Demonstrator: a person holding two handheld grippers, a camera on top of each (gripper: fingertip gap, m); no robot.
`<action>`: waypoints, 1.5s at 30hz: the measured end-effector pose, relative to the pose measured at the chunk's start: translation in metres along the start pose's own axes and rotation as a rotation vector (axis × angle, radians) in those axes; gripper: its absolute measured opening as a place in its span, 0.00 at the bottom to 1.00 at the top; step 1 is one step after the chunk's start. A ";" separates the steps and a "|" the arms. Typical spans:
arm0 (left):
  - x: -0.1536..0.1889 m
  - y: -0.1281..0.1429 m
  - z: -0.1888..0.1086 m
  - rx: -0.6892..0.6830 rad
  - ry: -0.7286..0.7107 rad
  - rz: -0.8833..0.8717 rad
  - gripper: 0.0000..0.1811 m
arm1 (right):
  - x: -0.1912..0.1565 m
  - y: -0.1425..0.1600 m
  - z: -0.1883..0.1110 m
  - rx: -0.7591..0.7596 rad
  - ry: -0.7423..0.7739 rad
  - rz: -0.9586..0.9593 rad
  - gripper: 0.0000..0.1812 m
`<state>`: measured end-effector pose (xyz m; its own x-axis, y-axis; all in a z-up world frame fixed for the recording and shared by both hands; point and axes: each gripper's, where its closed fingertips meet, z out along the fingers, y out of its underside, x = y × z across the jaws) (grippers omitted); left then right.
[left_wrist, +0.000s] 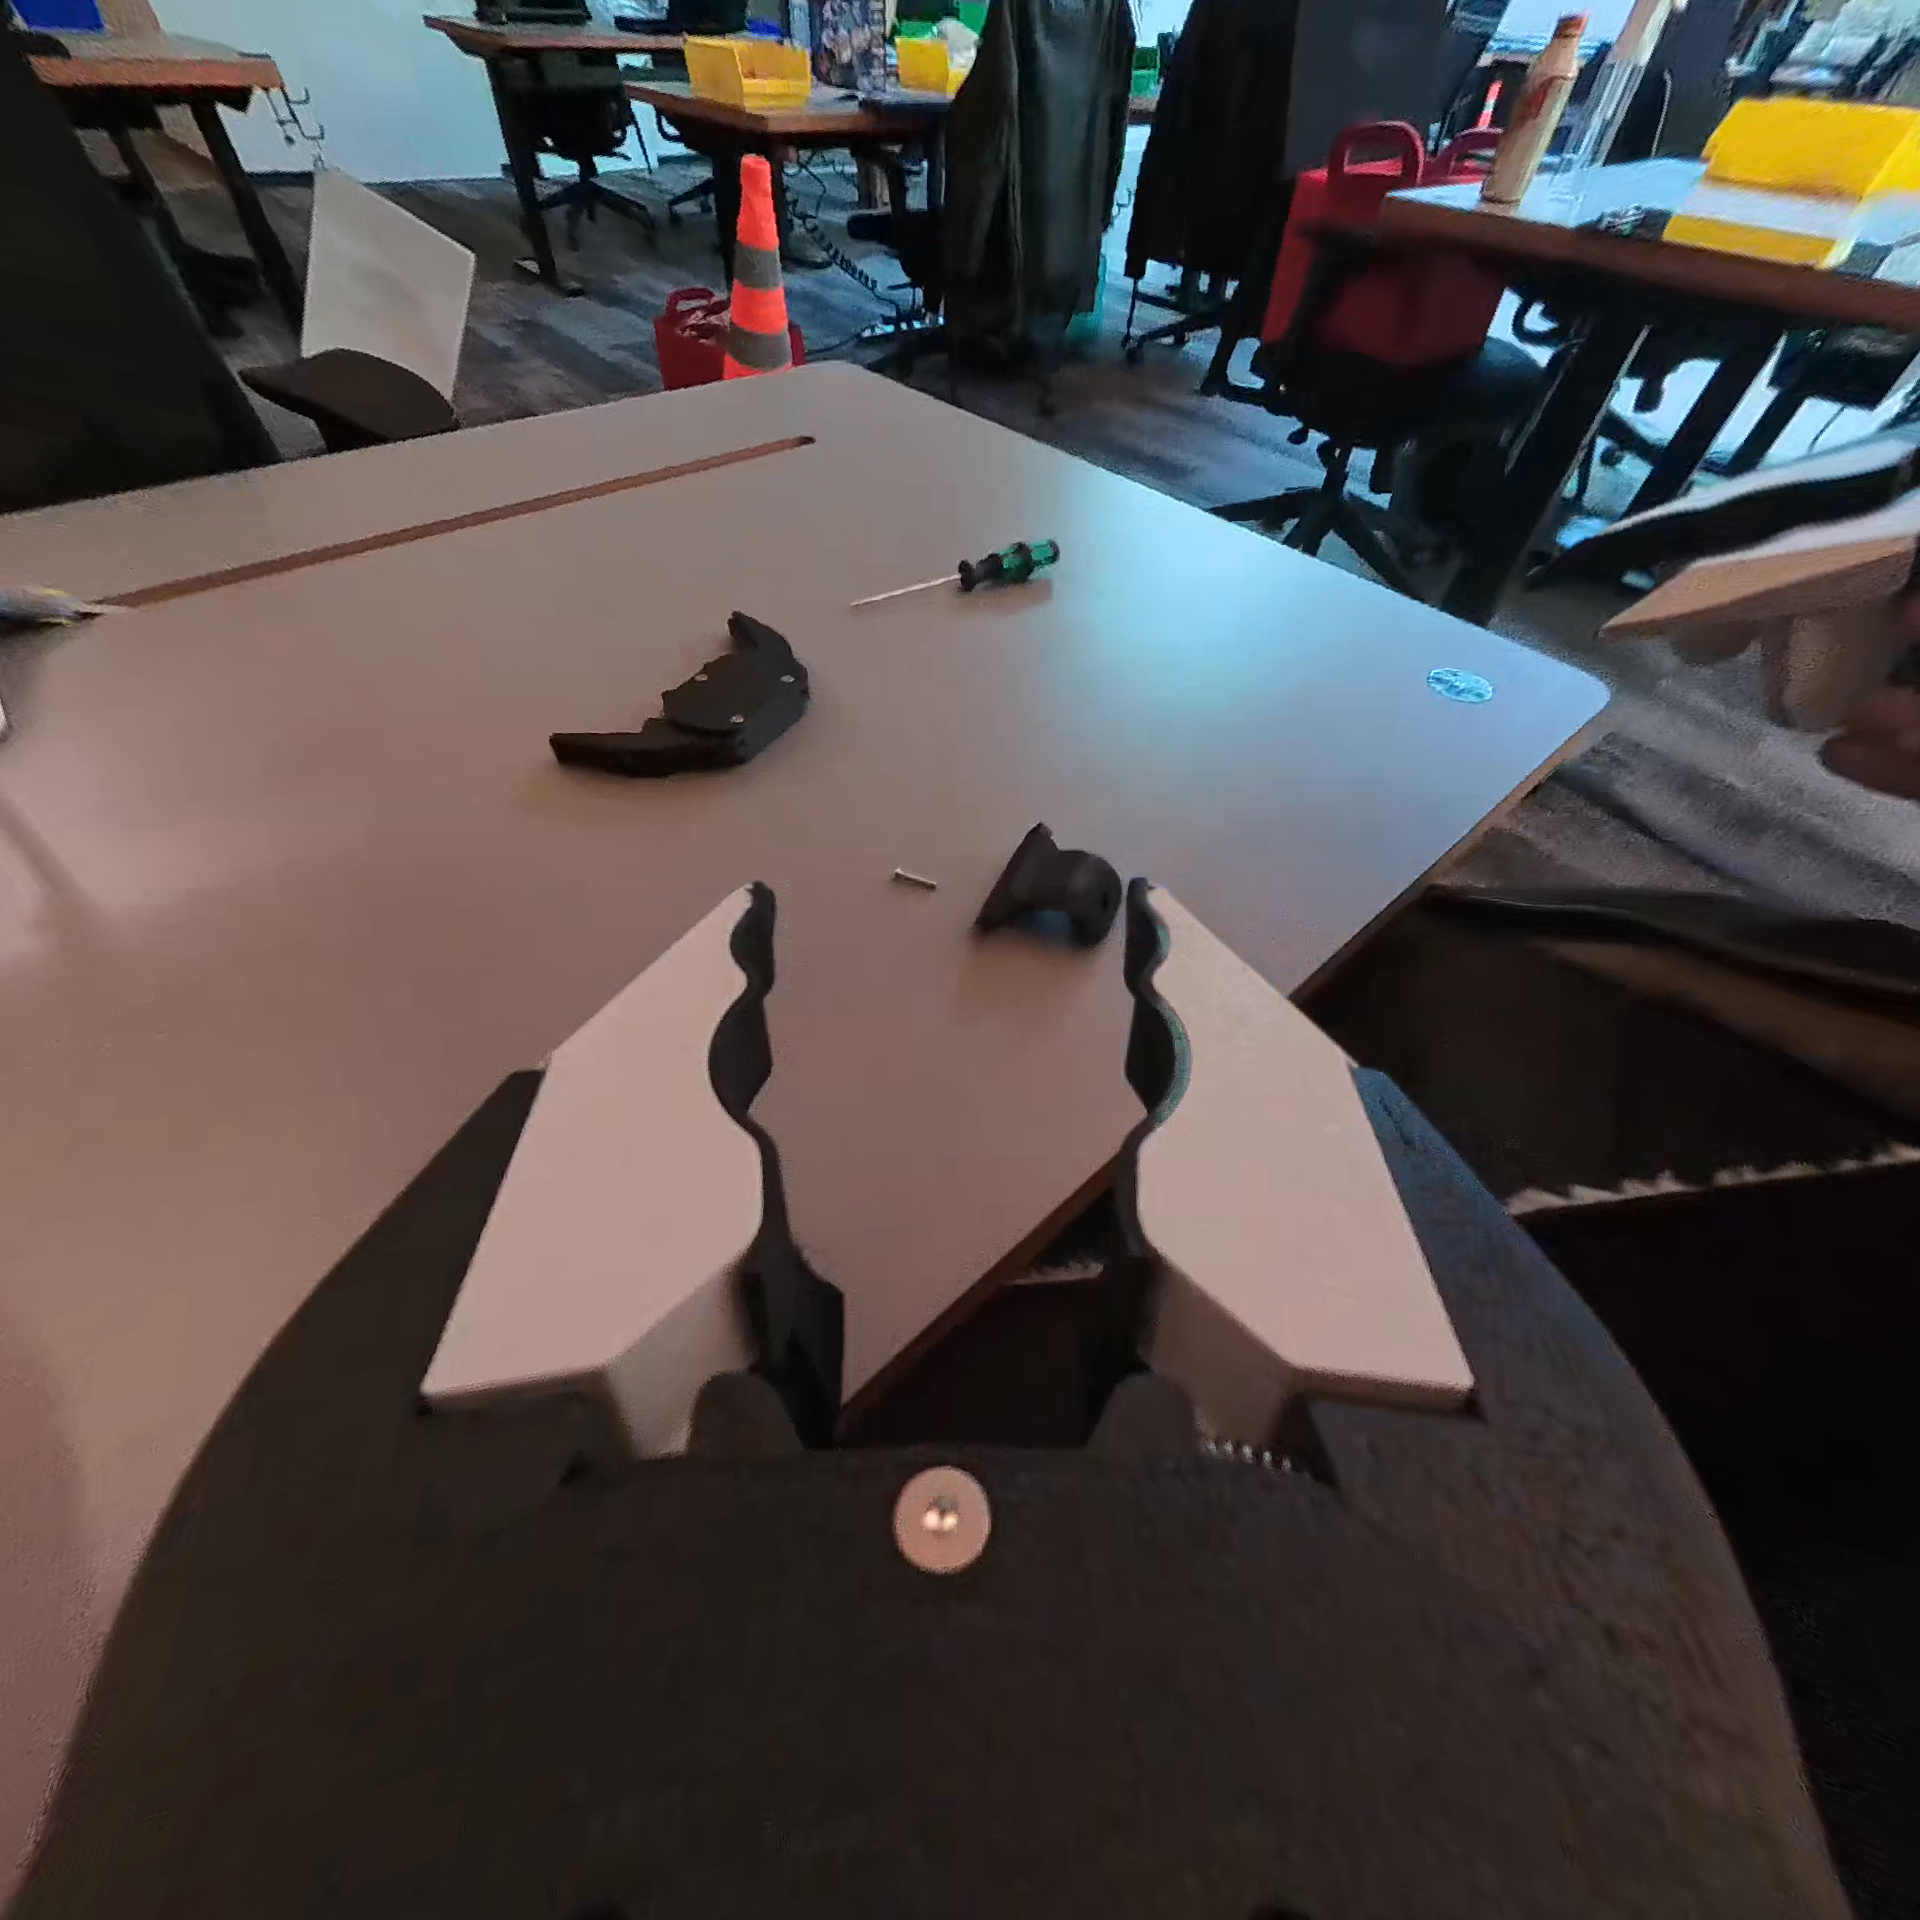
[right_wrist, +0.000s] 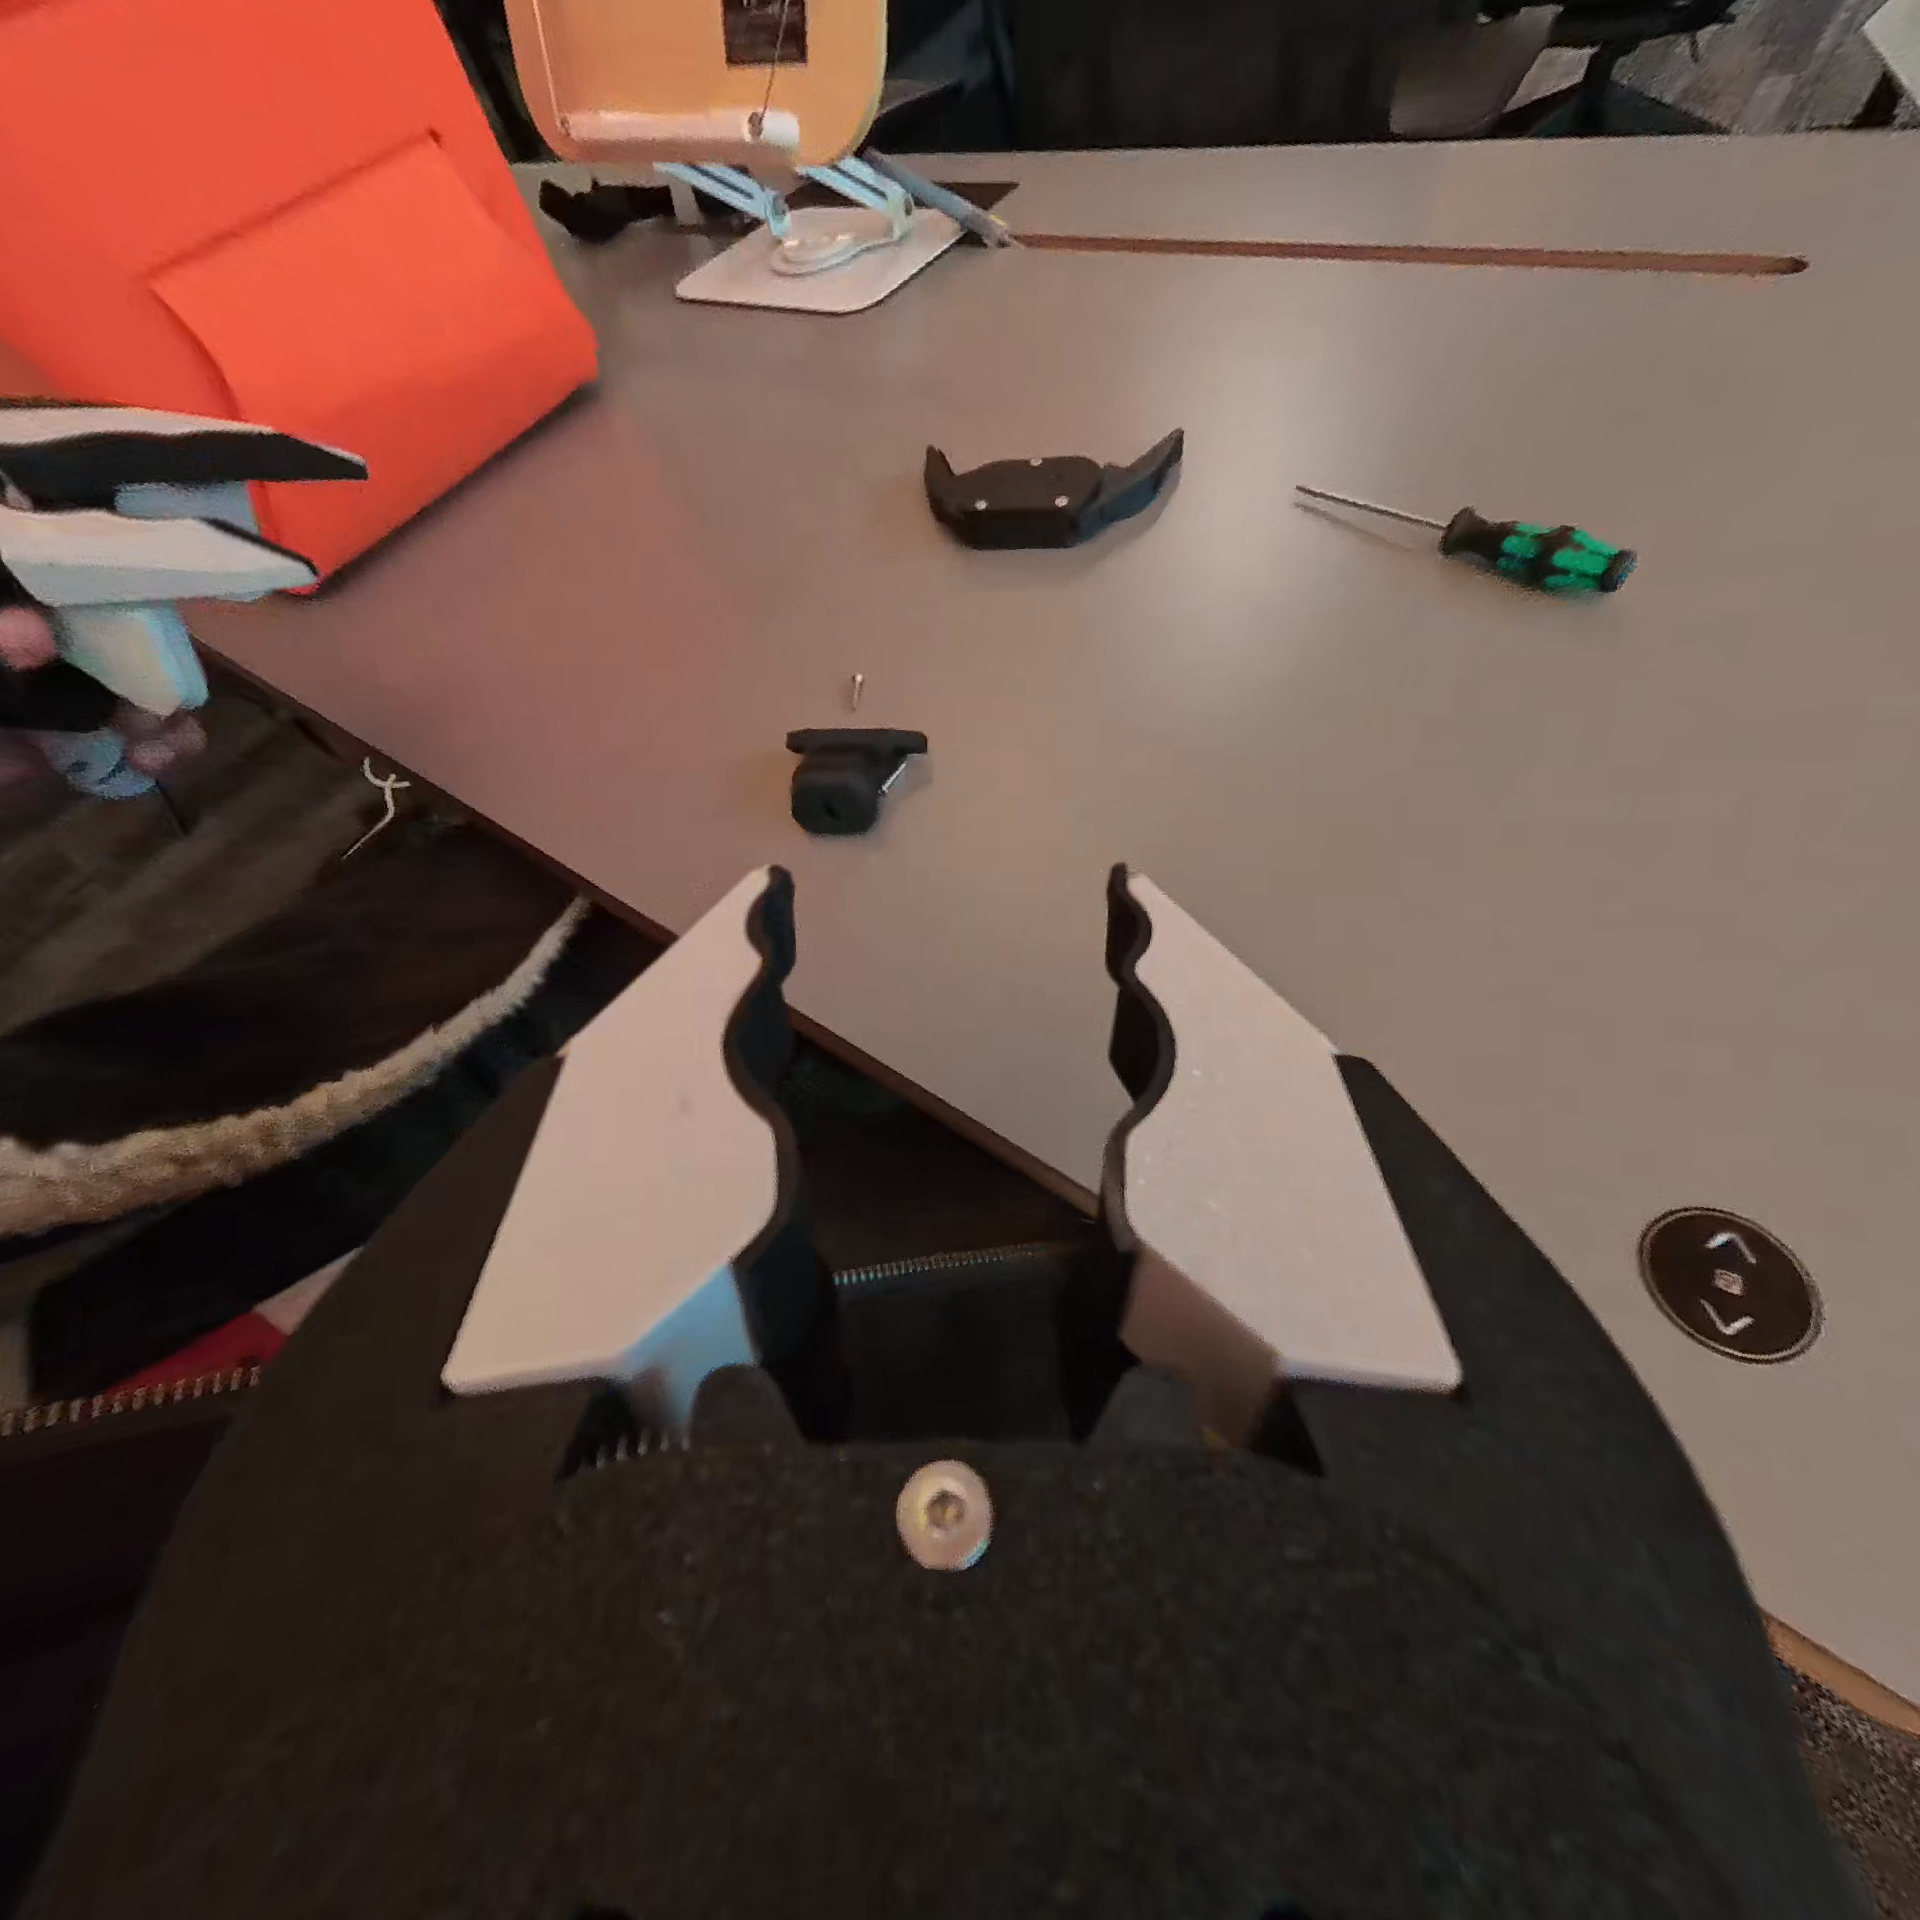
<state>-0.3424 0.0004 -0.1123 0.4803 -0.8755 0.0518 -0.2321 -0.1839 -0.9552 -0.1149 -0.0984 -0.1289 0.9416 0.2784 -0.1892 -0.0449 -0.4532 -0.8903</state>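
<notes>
Both grippers hover wide open and empty over a grey table (left_wrist: 312, 831). A small black bracket (left_wrist: 1055, 886) lies at one o'clock, just beside the left gripper (left_wrist: 951, 894); from the right gripper (right_wrist: 945, 883) it lies at eleven o'clock, farther off.

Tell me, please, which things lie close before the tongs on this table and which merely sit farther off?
Close before the left tongs and right tongs, both open and empty:
- small black mount
- loose screw beside it
- curved black part
- green-handled screwdriver

Farther off:
- traffic cone
- yellow bins
- orange bag
- round desk control
</notes>
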 end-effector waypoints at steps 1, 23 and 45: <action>0.004 0.000 -0.001 -0.008 0.022 -0.039 0.38 | -0.003 0.001 0.001 -0.002 -0.017 0.003 0.33; 0.030 -0.001 -0.020 -0.046 0.129 -0.156 0.37 | -0.007 -0.004 -0.004 0.043 -0.029 0.071 0.30; 0.032 0.007 -0.018 -0.110 0.146 -0.223 0.34 | -0.005 -0.005 -0.004 0.046 -0.021 0.057 0.30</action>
<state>-0.3437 -0.0366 -0.1124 0.4048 -0.8618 0.3057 -0.2288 -0.4191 -0.8787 -0.1178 -0.1014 -0.1221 0.9299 0.2712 -0.2486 -0.1143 -0.4292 -0.8959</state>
